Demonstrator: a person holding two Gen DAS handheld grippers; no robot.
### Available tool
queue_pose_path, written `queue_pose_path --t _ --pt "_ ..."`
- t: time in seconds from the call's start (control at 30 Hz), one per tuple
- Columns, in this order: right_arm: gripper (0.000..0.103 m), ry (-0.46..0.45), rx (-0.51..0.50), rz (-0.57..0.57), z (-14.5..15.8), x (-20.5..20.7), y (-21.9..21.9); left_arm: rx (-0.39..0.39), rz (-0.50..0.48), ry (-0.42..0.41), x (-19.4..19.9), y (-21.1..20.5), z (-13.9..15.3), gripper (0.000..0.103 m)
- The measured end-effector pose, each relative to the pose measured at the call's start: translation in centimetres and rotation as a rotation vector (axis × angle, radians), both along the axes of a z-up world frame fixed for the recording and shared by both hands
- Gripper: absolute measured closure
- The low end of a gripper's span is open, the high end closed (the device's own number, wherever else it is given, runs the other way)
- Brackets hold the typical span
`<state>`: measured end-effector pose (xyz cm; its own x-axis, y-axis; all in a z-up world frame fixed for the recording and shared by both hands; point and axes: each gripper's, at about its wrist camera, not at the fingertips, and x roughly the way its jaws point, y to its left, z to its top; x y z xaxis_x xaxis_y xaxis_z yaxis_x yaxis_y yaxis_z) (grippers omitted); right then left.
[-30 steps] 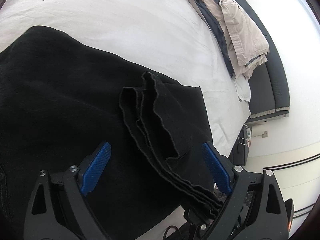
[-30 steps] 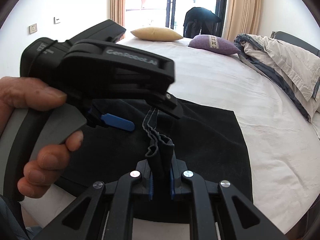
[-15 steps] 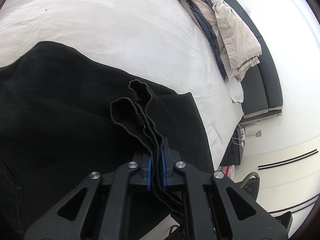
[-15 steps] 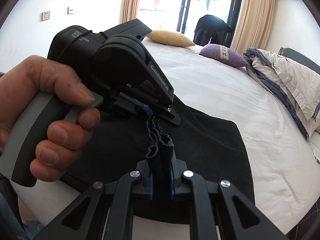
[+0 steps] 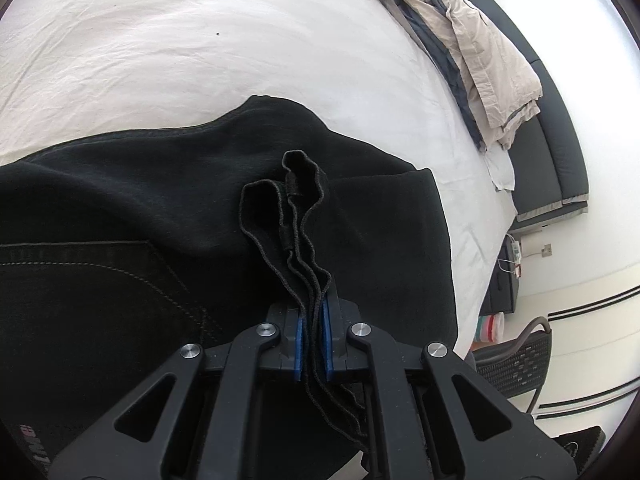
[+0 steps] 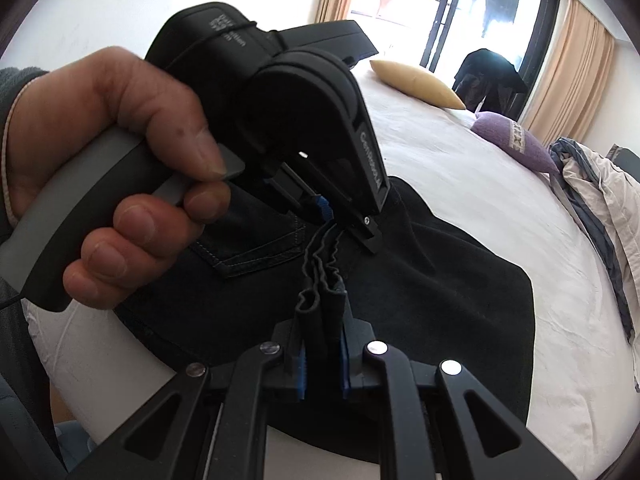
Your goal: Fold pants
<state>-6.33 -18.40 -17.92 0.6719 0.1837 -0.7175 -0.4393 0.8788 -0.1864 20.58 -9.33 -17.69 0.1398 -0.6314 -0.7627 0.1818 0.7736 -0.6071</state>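
Observation:
Black pants (image 5: 140, 208) lie folded on the white bed (image 5: 180, 40), and a back pocket (image 6: 256, 248) shows in the right wrist view. My left gripper (image 5: 312, 336) is shut on the bunched layered edge (image 5: 288, 200) of the pants. My right gripper (image 6: 322, 364) is shut on the same bunched edge (image 6: 320, 280), a short way along it. The left gripper (image 6: 328, 216) shows in the right wrist view, held in a hand just ahead. The edge is lifted off the bed between both grippers.
A rumpled beige and blue duvet (image 5: 480, 60) lies along the bed's far side by a dark headboard (image 5: 548, 152). A yellow pillow (image 6: 416, 84) and a purple pillow (image 6: 516, 140) lie toward the window. The bed edge (image 6: 80, 340) is close below the pants.
My left gripper went from open around the bunched edge to shut on it, then lifted it. The pants' near part rose and the back pocket came into view. My right gripper stayed shut.

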Motion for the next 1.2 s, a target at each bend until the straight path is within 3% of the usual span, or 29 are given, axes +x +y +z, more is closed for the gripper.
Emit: queue_pose_path --t 0.27,0.4,0.67,0.87,0.97,1.0,1.03,1.1,1.2 --pt "0.089 0.054 -0.045 0.038 -1.7 0.7 1.6 0.045 -0.002 0.0 -0.8 2.3 -1.8 0.097" --pt "0.089 0.078 -0.05 0.038 -2.6 1.3 1.7 0.02 0.014 0.004 -1.2 3.1 -2.9 0.097" --pt "0.086 0.095 -0.048 0.045 -3.2 1.9 1.4 0.053 0.016 -0.03 -2.0 3.4 -1.7 0.092" --pt "0.084 0.107 -0.034 0.04 -3.2 2.5 1.1 0.21 0.095 -0.103 -2.4 5.6 1.3 0.091" --pt "0.062 0.136 -0.011 0.044 -2.8 2.2 0.8 0.192 0.134 -0.14 -2.1 6.4 2.9 0.091" --pt "0.049 0.153 0.004 0.048 -2.5 2.1 0.4 0.183 0.131 -0.158 -2.1 6.1 3.5 0.091" --pt "0.046 0.175 0.048 0.056 -2.0 1.9 -0.3 0.166 0.119 -0.177 -2.0 5.5 4.1 0.091" --pt "0.043 0.214 0.223 0.064 0.0 1.7 -3.0 0.103 0.073 -0.21 -2.0 3.6 5.1 0.091" --pt "0.042 0.26 0.469 -0.02 1.7 3.3 -9.6 0.043 0.002 -0.221 -1.6 0.0 5.2 0.091"
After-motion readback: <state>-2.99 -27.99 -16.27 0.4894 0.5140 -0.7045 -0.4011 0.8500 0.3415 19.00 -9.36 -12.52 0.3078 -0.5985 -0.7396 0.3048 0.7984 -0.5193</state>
